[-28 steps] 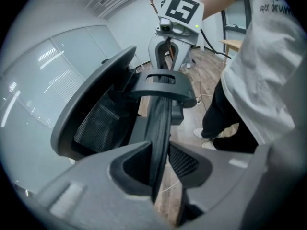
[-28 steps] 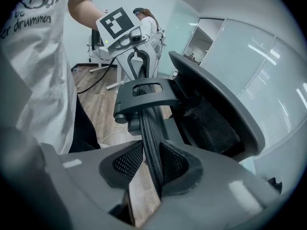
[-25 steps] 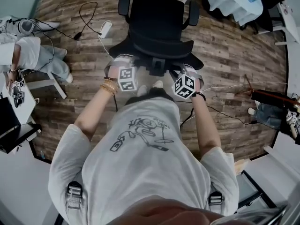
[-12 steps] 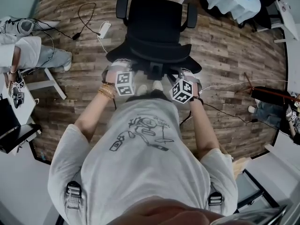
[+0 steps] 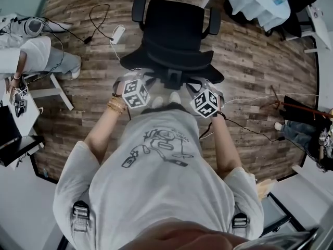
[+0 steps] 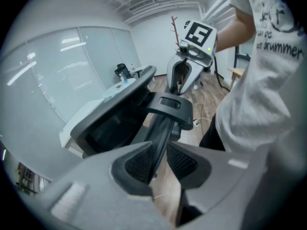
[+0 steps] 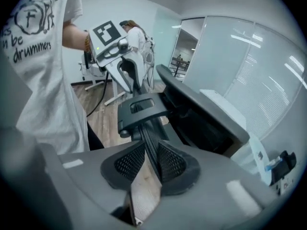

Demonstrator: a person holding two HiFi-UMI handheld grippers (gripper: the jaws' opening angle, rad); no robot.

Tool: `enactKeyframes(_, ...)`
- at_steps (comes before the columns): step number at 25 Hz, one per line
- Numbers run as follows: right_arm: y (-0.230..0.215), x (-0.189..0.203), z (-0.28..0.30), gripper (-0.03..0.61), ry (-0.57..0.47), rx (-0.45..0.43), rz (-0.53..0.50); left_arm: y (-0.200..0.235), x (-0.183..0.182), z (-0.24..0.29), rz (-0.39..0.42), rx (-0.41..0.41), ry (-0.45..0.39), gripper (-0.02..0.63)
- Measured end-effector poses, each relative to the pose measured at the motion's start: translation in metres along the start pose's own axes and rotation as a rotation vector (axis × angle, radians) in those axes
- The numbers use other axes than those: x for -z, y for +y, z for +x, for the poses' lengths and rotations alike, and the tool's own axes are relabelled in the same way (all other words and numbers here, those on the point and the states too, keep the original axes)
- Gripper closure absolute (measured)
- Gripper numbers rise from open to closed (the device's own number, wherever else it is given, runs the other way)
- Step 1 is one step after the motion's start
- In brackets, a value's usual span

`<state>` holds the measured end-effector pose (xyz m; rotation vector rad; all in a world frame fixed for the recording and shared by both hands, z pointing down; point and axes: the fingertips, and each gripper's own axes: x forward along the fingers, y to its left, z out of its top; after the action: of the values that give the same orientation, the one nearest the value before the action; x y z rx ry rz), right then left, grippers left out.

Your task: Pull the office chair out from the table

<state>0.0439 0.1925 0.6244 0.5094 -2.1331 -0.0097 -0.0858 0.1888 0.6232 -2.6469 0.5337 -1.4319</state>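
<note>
black ribbed pads (image 6: 138, 163) of the left claw (image 6: 159, 150) pinch the top rim of the backrest (image 6: 115, 114) of the chair (image 5: 174, 27). the rim runs up out of the tips, lying against one pad, and a sliver of wood floor (image 6: 168, 195) shows deeper in the gap. its jaws have just been closing and stand part way in, kept apart by the rim between them. the right claw (image 7: 151, 152) does the same near the other end of that rim: the black edge is nipped at its tips, floor shows behind it in the throat, and its jaws too have just been closing on it. both claws point steeply down at the backrest from behind, well apart, with a black bracket (image 7: 141, 111) between them. the seat and both armrests lie beyond the claws, on the far side of the backrest. a white table (image 6: 88, 114) stands farther off past the chair.
</note>
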Motion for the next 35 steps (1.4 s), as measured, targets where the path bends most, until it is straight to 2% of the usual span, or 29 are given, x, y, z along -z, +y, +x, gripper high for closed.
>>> enactKeyframes(1, -0.001, -0.006, -0.006, 0.502, -0.034, 0.003, 0.036, 0.0, -0.004, -0.004, -0.026, -0.005, -0.025, 0.527)
enactKeyframes(4, -0.008, -0.027, -0.025, 0.506, -0.149, 0.022, 0.168, 0.002, -0.023, -0.021, -0.142, -0.016, -0.137, 0.551)
enactKeyframes(10, -0.027, -0.078, -0.071, 0.509, -0.364, 0.105, 0.355, 0.029, -0.089, -0.088, -0.444, -0.046, -0.507, 0.572)
enactKeyframes(13, -0.032, -0.102, -0.094, 0.516, -0.471, 0.118, 0.427, 0.043, -0.117, -0.12, -0.523, -0.079, -0.647, 0.604)
enactKeyframes(17, -0.038, -0.138, -0.128, 0.543, -0.603, 0.141, 0.464, 0.053, -0.146, -0.155, -0.571, -0.092, -0.776, 0.609)
enactKeyframes(21, -0.04, -0.168, -0.162, 0.571, -0.699, 0.164, 0.452, 0.057, -0.164, -0.185, -0.596, -0.124, -0.858, 0.609)
enactKeyframes(24, -0.035, -0.188, -0.182, 0.571, -0.752, 0.164, 0.442, 0.054, -0.172, -0.2, -0.603, -0.129, -0.888, 0.609)
enactKeyframes(28, -0.028, -0.21, -0.201, 0.571, -0.811, 0.153, 0.443, 0.049, -0.18, -0.211, -0.617, -0.092, -0.933, 0.609)
enactKeyframes(35, -0.023, -0.221, -0.207, 0.572, -0.833, 0.175, 0.411, 0.05, -0.187, -0.221, -0.577, -0.122, -0.956, 0.609)
